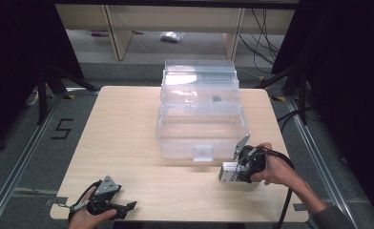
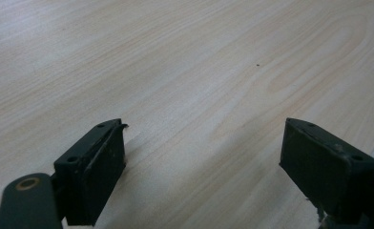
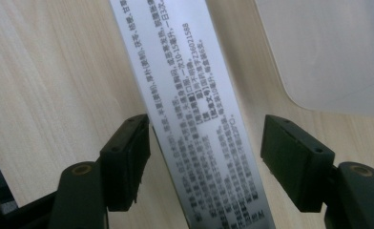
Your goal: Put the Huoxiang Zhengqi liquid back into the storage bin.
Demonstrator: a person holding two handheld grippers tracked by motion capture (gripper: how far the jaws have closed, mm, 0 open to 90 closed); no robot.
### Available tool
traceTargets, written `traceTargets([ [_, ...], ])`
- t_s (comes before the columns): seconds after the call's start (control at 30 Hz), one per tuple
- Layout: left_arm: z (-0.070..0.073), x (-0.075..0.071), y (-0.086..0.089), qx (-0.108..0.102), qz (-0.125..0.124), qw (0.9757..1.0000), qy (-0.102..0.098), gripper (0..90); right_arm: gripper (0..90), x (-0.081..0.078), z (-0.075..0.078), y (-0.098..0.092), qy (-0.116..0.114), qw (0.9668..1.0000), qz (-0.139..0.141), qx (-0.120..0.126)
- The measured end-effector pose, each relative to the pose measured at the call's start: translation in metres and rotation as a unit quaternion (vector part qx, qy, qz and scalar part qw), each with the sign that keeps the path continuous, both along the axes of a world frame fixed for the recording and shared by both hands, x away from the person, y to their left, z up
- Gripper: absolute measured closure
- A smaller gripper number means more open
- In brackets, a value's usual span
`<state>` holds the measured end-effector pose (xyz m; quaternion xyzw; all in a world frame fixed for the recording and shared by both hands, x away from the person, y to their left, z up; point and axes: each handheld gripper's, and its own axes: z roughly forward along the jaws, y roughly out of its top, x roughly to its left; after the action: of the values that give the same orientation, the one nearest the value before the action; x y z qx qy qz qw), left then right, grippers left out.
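Down on the light wooden table [image 1: 128, 138], a small white box [image 1: 229, 171] printed with black text lies near the front right, just ahead of a clear plastic bin [image 1: 202, 129] that stands at the middle toward the far edge. The right gripper [image 1: 240, 169], held in the person's right hand [image 1: 273, 169], is at the box. In the right gripper view the box [image 3: 194, 124] runs lengthwise up between the fingers [image 3: 128, 157]; the left finger touches or nearly touches the box's edge, while the right finger [image 3: 295, 160] stands apart from it with bare table showing in the gap, so the fingers are spread around the box and not clamped on it. A frosted corner of the bin [image 3: 328, 52] shows at the upper right of that view. The left gripper [image 1: 128, 206] sits at the front left edge of the table in the left hand [image 1: 87, 219], well apart from the box and bin. In the left gripper view its fingers [image 2: 97, 167] are spread wide with nothing but bare table [image 2: 185, 71] between them.
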<state>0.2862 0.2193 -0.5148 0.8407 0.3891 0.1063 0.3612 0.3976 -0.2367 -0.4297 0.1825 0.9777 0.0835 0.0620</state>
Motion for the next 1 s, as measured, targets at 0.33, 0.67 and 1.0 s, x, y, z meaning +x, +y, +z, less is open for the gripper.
traceTargets([
  [0.33, -0.001, -0.001, -0.002, -0.016, 0.008, 0.9998, -0.004, 14.9, 53.9, 0.005, -0.006, 0.006, 0.018, 0.9976, 0.029, -0.059],
  [0.67, 0.000, 0.000, 0.000, 0.002, -0.001, 1.0000, -0.003, 14.9, 64.2, 0.004, -0.003, 0.013, 0.032, 0.9926, 0.070, -0.094],
  [1.0, 0.000, 0.000, 0.000, 0.001, -0.001, 1.0000, -0.003, 14.9, 64.8, 0.004, 0.013, 0.016, 0.027, 0.9932, 0.077, -0.084],
])
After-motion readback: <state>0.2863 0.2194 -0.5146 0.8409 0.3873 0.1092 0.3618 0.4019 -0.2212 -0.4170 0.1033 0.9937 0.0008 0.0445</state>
